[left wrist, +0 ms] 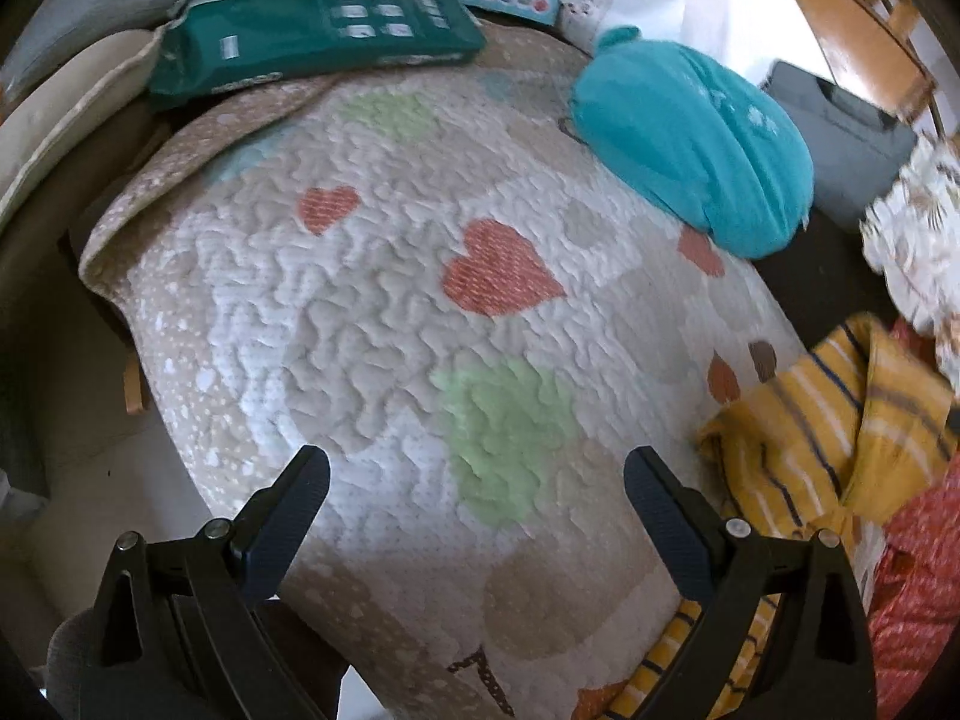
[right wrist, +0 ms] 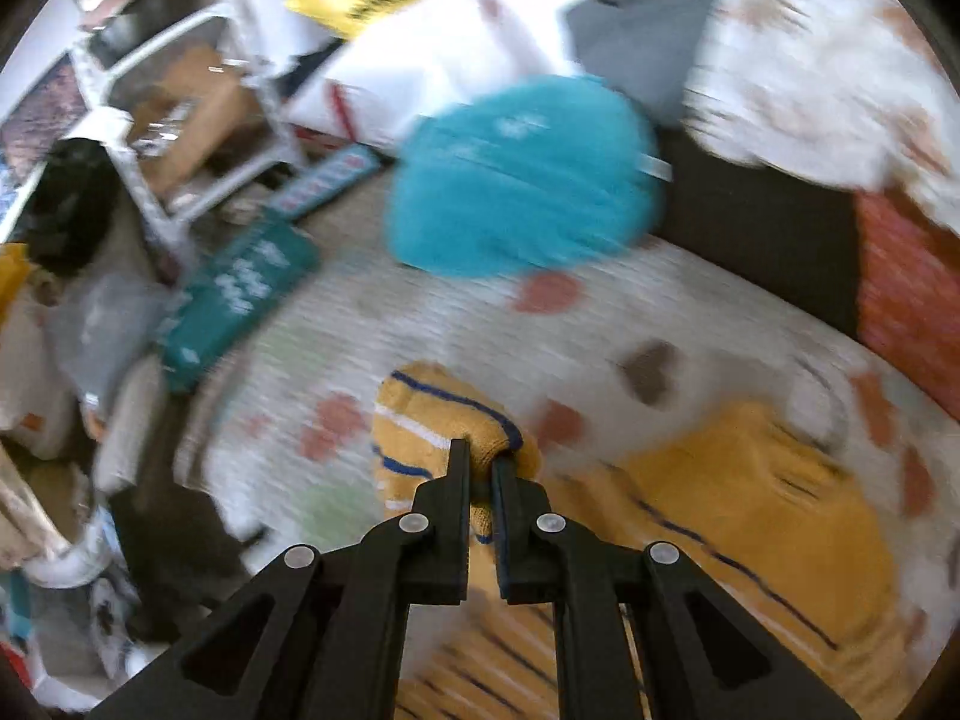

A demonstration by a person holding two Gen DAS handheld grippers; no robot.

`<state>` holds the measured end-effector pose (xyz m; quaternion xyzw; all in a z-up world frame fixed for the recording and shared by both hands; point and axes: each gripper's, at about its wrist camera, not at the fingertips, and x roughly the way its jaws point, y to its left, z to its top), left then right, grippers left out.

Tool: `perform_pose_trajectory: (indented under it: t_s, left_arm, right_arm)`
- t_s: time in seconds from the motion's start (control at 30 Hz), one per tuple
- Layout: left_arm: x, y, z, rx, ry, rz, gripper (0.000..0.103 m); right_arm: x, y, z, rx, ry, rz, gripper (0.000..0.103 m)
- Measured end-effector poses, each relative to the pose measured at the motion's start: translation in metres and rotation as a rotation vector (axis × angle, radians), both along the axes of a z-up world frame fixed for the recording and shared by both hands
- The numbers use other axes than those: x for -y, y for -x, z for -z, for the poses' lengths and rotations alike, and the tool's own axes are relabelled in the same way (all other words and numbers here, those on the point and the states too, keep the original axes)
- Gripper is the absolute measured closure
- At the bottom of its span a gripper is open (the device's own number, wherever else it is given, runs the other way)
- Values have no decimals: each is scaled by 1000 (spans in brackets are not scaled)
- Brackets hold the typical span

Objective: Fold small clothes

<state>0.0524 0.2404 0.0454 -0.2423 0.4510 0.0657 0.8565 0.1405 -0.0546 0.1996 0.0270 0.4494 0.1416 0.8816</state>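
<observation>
My right gripper (right wrist: pixel 480 459) has its jaws pinched tight on a bunched fold of the yellow striped garment (right wrist: pixel 432 414), which pokes out just past the tips, toward twelve o'clock from them. The rest of that cloth trails off to four o'clock across the quilted mat (right wrist: pixel 420 324); this view is smeared with motion, so I can't count its stripes. On the left wrist view the same garment (left wrist: pixel 840 420) lies crumpled at three o'clock, well off to the side of my left gripper (left wrist: pixel 477 480), whose jaws are spread wide over bare quilt with nothing between them. One folded teal garment (left wrist: pixel 690 144) sits at one o'clock on the mat's far edge. I count four coral hearts clearly on the quilt (left wrist: pixel 360 300), plus two pale green patches. One dark green packet (left wrist: pixel 312 30) rests at eleven o'clock; it carries white label squares, but the writing is too blurred for me to read. A dark tablet (left wrist: pixel 840 144) lies just beyond the teal piece, and red patterned cloth (left wrist: pixel 918 588) sits at four o'clock.
</observation>
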Motion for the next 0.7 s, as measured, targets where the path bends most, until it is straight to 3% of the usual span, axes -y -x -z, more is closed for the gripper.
perform_pose_trajectory:
  t_s: [0.2, 0.43, 0.63, 0.7]
  left_arm:
    - [35, -7, 4, -23, -19, 89, 4]
    - [76, -12, 7, -37, -87, 186, 4]
    - [84, -14, 12, -57, -106, 192, 4]
    - [86, -14, 13, -60, -105, 197, 4]
  right_arm:
    - [113, 35, 36, -64, 171, 191, 97]
    - [173, 63, 93, -150, 514, 327, 96]
    - [181, 71, 108, -160, 464, 330, 91]
    - [184, 76, 107, -132, 426, 358, 67]
